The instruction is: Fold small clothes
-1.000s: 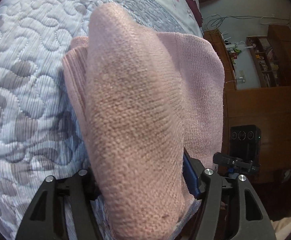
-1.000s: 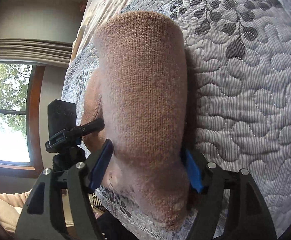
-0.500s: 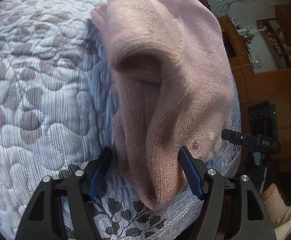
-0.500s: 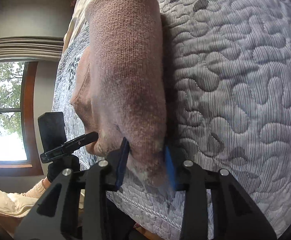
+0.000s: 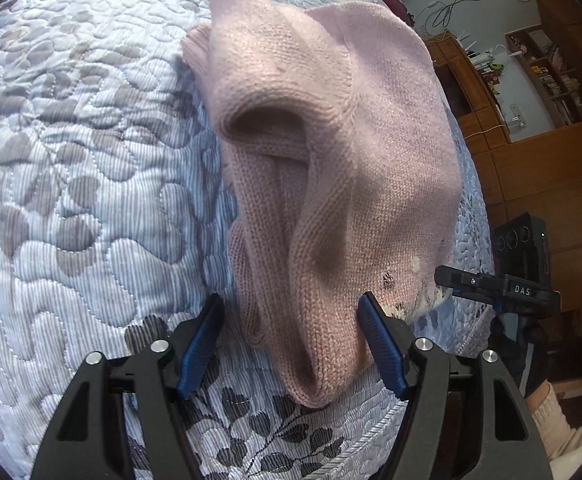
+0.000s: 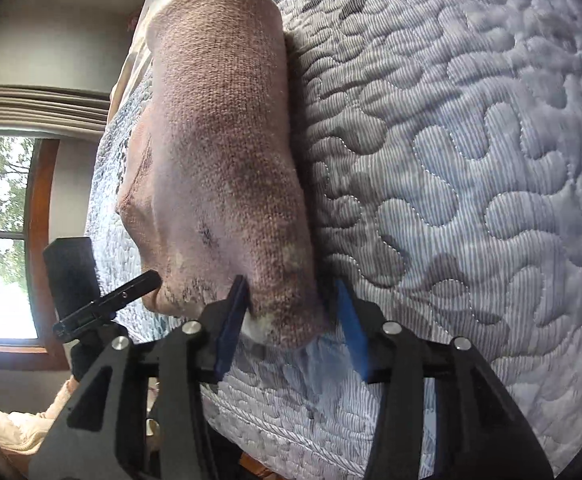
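Observation:
A pink knitted sweater (image 5: 331,152) lies folded near the edge of the quilted bed (image 5: 71,200). Its near end bulges up in a loose fold with a dark hollow. My left gripper (image 5: 291,344) is open, and the fold's tip sits between the blue pads, brushing the right pad (image 5: 379,344). In the right wrist view the same sweater (image 6: 227,140) looks brownish in shadow. The right gripper (image 6: 291,320) is open around its near corner, with the cloth close to the left pad (image 6: 233,320). Each view shows the other gripper beyond the sweater.
The bed edge (image 5: 331,456) runs just under both grippers. Wooden cabinets and shelves (image 5: 531,100) stand past the bed in the left wrist view. A window with curtains (image 6: 3,220) shows at the left of the right wrist view, and a person's sleeve (image 6: 19,428) at the bottom left.
The sweater was lowered onto the quilt over the last second. The right gripper had closed on its corner half a second ago and its fingers now stand wider apart. The left gripper's spread is unchanged.

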Available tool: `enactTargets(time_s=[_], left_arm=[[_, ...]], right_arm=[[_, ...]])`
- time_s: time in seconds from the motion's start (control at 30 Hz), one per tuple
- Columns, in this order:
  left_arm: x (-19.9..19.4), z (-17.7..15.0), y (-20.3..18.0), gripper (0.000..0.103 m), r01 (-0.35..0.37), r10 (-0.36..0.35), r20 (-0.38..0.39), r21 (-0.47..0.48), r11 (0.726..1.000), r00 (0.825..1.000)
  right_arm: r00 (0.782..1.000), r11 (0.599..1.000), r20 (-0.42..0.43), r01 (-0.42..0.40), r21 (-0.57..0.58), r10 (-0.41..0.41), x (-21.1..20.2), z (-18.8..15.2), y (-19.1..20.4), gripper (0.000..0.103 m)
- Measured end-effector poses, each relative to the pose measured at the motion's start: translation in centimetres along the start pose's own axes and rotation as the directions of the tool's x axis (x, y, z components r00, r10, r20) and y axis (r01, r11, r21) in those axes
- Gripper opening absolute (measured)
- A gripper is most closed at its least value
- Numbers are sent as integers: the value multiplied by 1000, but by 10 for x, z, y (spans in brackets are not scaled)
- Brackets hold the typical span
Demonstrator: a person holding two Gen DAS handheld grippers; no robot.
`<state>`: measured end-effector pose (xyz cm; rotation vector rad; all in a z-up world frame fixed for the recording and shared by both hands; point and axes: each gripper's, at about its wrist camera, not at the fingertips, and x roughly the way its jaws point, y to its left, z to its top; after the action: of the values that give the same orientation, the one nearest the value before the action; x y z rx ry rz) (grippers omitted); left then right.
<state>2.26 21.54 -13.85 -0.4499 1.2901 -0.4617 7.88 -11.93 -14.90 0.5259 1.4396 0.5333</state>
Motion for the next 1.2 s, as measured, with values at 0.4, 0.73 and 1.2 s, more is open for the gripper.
enactTargets(time_s=[0.4, 0.73, 1.2], left_arm=[[-67, -52, -58, 82, -219, 191, 238, 96, 971, 952], [-79, -58, -63, 88, -366, 341, 300, 28, 930, 891], [-68, -69, -68, 88, -427, 405, 248, 40, 903, 880]], right_arm=[[920, 906, 281, 345, -245, -274, -47, -63, 84, 91], [847, 848, 369, 481, -222, -384, -56, -90, 114, 97], [772, 769, 369, 609, -194, -518, -31, -92, 121, 98]])
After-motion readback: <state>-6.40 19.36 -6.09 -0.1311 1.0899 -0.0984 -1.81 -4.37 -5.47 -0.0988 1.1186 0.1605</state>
